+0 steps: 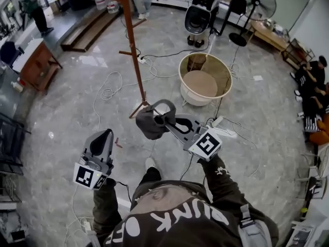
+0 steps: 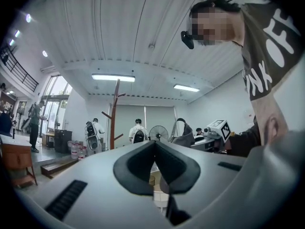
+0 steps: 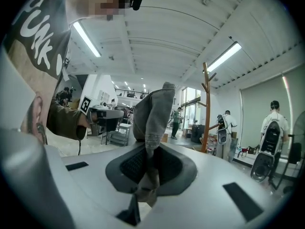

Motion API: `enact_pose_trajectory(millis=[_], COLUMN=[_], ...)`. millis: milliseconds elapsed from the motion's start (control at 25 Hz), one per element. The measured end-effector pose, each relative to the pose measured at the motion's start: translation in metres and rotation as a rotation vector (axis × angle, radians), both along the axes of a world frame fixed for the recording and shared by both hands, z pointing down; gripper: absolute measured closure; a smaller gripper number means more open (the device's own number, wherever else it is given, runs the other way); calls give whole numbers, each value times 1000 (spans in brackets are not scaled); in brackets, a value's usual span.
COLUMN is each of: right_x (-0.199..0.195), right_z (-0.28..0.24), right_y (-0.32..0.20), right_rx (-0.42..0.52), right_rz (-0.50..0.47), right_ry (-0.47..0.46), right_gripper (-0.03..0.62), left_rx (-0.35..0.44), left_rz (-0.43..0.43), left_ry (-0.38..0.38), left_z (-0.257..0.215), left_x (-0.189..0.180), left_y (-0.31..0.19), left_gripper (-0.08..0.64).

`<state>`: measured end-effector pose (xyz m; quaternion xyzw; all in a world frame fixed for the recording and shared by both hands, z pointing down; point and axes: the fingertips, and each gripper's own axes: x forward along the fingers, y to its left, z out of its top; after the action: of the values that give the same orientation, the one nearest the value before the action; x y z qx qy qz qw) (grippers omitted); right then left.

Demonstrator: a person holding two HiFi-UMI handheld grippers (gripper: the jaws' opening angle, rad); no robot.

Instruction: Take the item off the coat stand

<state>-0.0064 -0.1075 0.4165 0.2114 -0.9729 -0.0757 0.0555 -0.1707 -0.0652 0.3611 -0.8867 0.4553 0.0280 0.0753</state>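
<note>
The brown wooden coat stand rises from the marble floor ahead and left of me, and no item shows on its pegs. My right gripper is shut on a grey fabric bag, held in the air to the right of the stand's foot. In the right gripper view the grey fabric is pinched between the pads, with the stand farther off to the right. My left gripper hangs lower left, shut and empty. The left gripper view shows the bag and the stand.
A round beige tub stands behind the bag. Cables trail over the floor around the stand. A white machine and a floor fan are at the back, a wooden desk is at the left, and people sit at the right.
</note>
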Motion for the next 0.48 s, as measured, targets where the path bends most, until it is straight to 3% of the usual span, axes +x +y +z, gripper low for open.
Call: enact_pose_trajectory(millis=[480], right_x=[59], right_z=[2], right_y=[123], right_rx=[-21], right_rz=[-74], right_ry=[-45], right_gripper=[554], left_rx=[-55], left_rz=[-68], left_ry=[-30], left_z=[10], left_x=[71], left_y=[139], left_gripper=[557])
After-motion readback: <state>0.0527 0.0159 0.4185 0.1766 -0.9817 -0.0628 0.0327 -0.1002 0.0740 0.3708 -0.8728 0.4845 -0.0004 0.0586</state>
